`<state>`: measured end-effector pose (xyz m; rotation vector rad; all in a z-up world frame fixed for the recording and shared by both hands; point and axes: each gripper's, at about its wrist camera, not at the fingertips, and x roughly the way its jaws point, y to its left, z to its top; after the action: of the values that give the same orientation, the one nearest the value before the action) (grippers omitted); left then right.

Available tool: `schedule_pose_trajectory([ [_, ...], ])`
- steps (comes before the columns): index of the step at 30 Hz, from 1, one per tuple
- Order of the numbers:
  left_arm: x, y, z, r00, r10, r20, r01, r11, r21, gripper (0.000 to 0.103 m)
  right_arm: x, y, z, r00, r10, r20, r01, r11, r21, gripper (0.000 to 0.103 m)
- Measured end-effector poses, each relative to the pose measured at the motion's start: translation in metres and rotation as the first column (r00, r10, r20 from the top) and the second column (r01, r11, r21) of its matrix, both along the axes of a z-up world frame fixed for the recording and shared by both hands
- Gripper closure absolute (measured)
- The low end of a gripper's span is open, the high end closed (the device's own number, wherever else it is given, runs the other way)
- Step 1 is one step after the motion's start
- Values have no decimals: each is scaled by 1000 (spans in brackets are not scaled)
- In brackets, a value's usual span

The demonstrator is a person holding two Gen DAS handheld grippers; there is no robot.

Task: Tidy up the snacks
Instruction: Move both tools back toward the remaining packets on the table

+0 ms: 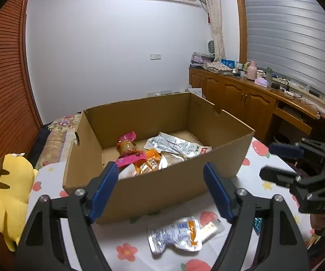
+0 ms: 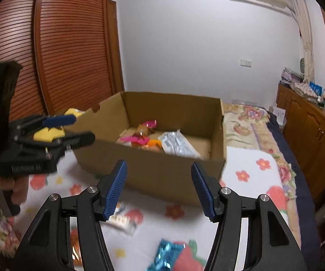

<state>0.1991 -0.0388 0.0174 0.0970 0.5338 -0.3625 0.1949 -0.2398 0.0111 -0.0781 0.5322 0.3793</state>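
Note:
An open cardboard box point(image 1: 162, 187) stands on the flowered bedsheet and holds several snack packets: a pink-topped one point(image 1: 126, 143), an orange one point(image 1: 149, 162) and a white one point(image 1: 173, 145). The box also shows in the right wrist view point(image 2: 162, 171). A white and orange snack packet point(image 1: 176, 234) lies on the sheet in front of the box, below my left gripper point(image 1: 162, 178), which is open and empty. My right gripper point(image 2: 158, 180) is open and empty near the box's front wall. A white packet point(image 2: 123, 220) and a blue foil packet point(image 2: 164, 256) lie beneath it.
A yellow plush toy point(image 1: 8, 194) lies left of the box. A wooden sideboard point(image 1: 241, 99) with clutter runs along the right wall. A slatted wooden wardrobe point(image 2: 67, 45) stands at the left. The right gripper point(image 1: 275, 162) shows at the left view's right edge.

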Motion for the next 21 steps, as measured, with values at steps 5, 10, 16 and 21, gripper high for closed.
schedule_pose_trajectory([
  [5, -17, 3, -12, 1000, 20, 8, -20, 1000, -2, 6, -18, -8, -23, 999, -9, -42, 8, 1000, -22, 39],
  [10, -30, 8, -29, 999, 35, -17, -35, 999, 3, 6, -26, -11, -46, 996, -14, -92, 10, 999, -48, 39],
  [16, -47, 8, -55, 996, 28, -88, -26, 999, 25, 6, -34, -13, -70, 988, -12, -151, 2, 998, -67, 39],
  [21, -58, 8, -78, 987, 47, -154, -39, 998, 55, 6, -35, -9, -83, 981, -17, -193, -1, 995, -95, 39],
])
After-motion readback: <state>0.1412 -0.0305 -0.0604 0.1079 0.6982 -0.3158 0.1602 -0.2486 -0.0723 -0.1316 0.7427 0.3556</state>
